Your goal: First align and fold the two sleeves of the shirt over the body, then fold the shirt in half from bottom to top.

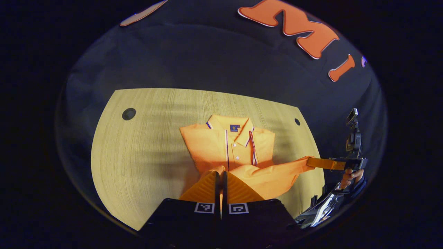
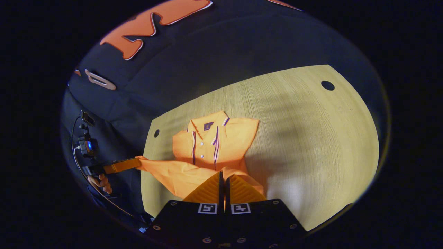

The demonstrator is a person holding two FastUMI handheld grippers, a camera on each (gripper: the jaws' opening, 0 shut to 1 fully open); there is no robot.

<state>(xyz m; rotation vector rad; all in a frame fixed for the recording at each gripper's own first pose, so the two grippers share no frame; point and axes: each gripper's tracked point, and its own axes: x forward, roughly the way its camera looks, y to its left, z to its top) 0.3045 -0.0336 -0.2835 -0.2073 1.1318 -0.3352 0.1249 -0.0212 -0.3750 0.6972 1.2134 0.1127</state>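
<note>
While the orange polo shirt with purple-striped placket lay collar-away on the pale wood-grain table, its lower hem was lifted off the surface between both tools. The left gripper had its fingers pressed together on one hem corner, and the right gripper was likewise clamped on the other. From the left gripper view, the right gripper appeared farther off pinching the hem, with a hand behind it; the right gripper view showed the left gripper and its hand beside the table's edge.
</note>
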